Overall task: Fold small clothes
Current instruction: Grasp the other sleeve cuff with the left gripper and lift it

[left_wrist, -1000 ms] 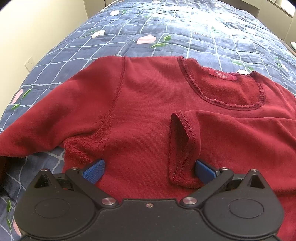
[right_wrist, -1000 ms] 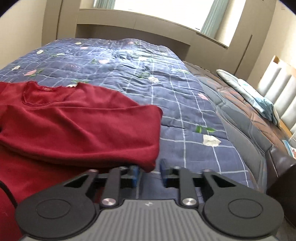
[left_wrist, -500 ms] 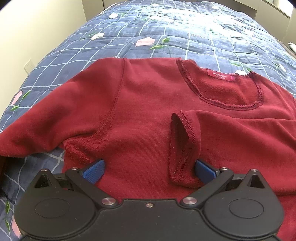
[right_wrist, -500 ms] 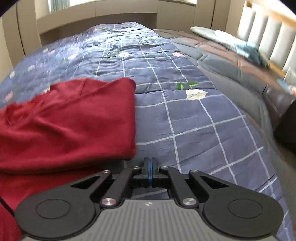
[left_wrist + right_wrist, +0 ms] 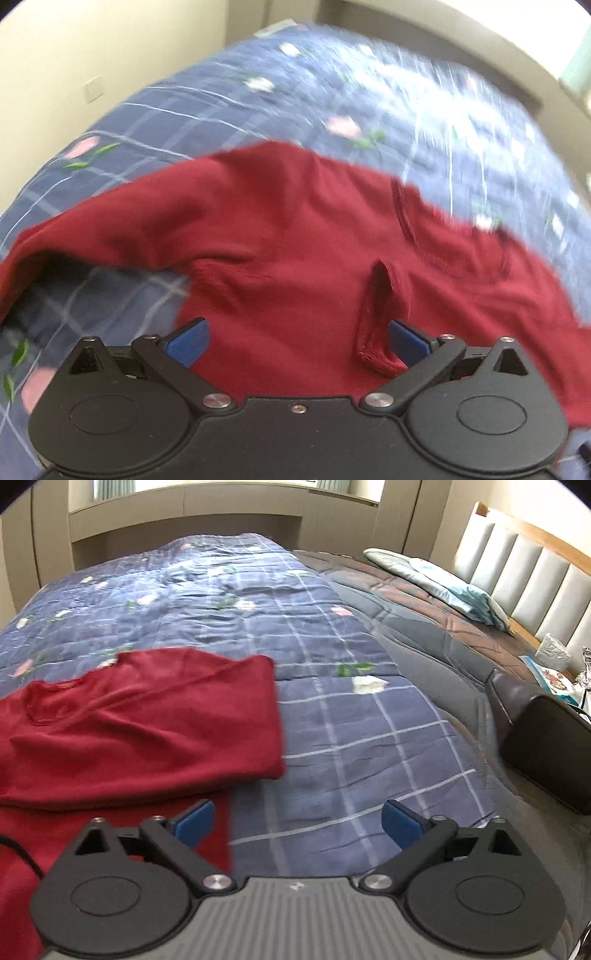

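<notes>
A dark red sweater lies on the blue checked quilt. One sleeve is folded across its chest, its cuff ending just inside my left gripper's right pad. The other sleeve stretches out to the left. My left gripper is open above the sweater's body, gripping nothing. In the right wrist view the sweater fills the left side, its folded edge to the right. My right gripper has its jaws opening wide over the quilt, with only the sweater's hem near its left pad.
A brown bedspread with a pale blue pillow lies toward the padded headboard. A dark leather bed corner sits at the right. A cream wall borders the bed's left side.
My right gripper was nearly shut, shut fully, then opened wide, and its view swung. The left gripper stayed open, then lifted and rolled, blurring the view; the outstretched sleeve now shows a raised fold.
</notes>
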`<state>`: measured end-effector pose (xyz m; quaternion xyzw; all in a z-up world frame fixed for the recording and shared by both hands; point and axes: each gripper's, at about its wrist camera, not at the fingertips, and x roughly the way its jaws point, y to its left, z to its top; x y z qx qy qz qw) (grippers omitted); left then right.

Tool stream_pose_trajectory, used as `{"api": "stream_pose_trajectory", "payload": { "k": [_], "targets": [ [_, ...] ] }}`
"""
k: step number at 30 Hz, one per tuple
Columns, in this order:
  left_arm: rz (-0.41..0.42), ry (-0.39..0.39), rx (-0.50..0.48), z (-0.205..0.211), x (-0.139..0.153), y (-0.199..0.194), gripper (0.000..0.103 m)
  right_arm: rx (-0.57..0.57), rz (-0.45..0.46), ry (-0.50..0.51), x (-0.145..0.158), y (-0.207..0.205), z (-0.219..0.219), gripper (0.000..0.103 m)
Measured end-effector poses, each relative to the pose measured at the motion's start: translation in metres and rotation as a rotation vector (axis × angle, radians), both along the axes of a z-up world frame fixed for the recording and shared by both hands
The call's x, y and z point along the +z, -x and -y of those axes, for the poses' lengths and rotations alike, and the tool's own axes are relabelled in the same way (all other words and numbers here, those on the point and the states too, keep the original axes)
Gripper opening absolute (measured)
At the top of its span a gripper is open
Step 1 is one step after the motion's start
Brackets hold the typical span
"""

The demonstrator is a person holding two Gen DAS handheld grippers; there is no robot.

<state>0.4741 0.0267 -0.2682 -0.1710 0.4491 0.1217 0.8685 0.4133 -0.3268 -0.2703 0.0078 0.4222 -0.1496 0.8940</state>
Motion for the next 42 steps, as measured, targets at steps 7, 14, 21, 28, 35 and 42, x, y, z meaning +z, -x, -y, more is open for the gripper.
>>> {"api": "stream_pose_trajectory", "payload": {
  "k": [7,14,21,28,35,42],
  "targets": [
    [0.036,0.057,0.313,-0.086,0.021,0.071,0.102,0.17,0.01,-0.014,0.009,-0.003,-0.08,0.103],
    [0.044,0.101,0.489,-0.167,0.027,0.122,0.102,0.362,-0.078,-0.059,-0.005,-0.004,-0.161,0.103],
    [0.013,0.271,0.795,-0.229,-0.003,0.151,0.102,0.44,-0.118,-0.069,-0.01,0.0,-0.204,0.103],
    [-0.033,0.328,1.025,-0.258,-0.023,0.164,0.082,0.436,-0.134,-0.049,-0.008,-0.001,-0.203,0.103],
    [-0.081,0.21,1.066,-0.255,-0.021,0.16,0.04,0.408,-0.142,-0.073,-0.013,-0.002,-0.189,0.103],
    [0.043,0.133,1.009,-0.254,-0.003,0.163,0.003,0.429,-0.152,-0.118,-0.016,-0.002,-0.182,0.103]
  ]
}}
